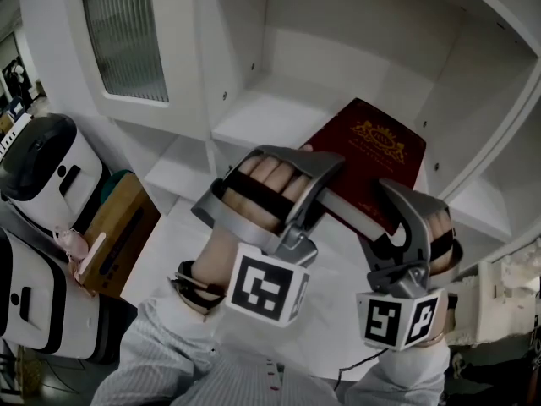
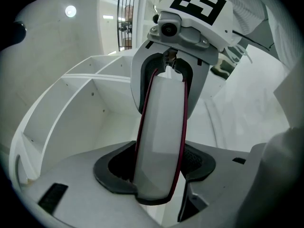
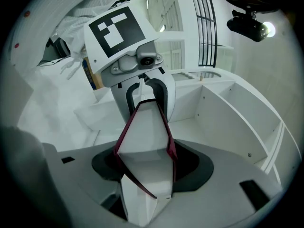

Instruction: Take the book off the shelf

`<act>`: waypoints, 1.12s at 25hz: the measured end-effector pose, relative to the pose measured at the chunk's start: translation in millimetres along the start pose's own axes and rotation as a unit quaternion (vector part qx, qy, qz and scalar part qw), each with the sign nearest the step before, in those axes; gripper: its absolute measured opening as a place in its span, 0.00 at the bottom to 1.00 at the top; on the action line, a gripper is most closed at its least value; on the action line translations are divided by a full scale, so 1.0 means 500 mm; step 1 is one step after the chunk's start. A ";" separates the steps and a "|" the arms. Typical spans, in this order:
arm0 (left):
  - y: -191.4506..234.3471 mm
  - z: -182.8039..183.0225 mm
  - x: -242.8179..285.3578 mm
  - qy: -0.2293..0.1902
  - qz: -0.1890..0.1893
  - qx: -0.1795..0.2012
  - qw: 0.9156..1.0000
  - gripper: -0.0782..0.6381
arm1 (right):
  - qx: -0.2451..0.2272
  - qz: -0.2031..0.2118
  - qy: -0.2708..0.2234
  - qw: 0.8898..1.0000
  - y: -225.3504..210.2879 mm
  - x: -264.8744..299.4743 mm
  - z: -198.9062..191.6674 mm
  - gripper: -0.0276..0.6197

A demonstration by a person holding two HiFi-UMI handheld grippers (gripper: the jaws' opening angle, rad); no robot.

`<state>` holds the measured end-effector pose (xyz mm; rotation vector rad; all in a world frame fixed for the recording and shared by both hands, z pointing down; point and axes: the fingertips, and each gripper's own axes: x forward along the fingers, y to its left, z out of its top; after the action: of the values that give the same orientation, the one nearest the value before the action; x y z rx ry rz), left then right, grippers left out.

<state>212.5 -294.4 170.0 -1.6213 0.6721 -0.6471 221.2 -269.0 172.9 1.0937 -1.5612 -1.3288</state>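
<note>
Before the white shelf, the red book sits tilted at its open compartment, spanning straight between the left tongs and right tongs, each clamped on one end.

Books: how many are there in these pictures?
1. A dark red book, gripped by the left claw and the right claw, in front of the white shelf. No others visible.
</note>
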 end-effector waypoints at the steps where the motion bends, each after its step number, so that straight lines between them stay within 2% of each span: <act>1: 0.000 0.002 -0.006 0.001 0.000 0.001 1.000 0.47 | 0.000 0.000 -0.001 1.000 0.001 -0.005 0.004 0.43; 9: -0.007 0.010 -0.074 0.033 0.002 0.004 0.999 0.46 | -0.006 0.004 -0.028 1.000 0.009 -0.045 0.057 0.43; 15: -0.016 -0.017 -0.180 0.074 0.016 0.005 0.997 0.46 | -0.017 0.009 -0.068 0.997 0.032 -0.075 0.155 0.43; 22: -0.005 -0.014 -0.203 0.100 0.010 0.010 0.995 0.46 | -0.007 0.012 -0.093 0.996 0.022 -0.087 0.173 0.42; 28: -0.015 -0.074 -0.336 0.104 0.021 0.019 0.994 0.45 | -0.018 0.004 -0.092 0.996 0.054 -0.099 0.315 0.42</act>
<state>71.8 -194.8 174.8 -1.5138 0.8383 -0.8005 85.0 -172.1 176.9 0.9637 -1.6654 -1.4801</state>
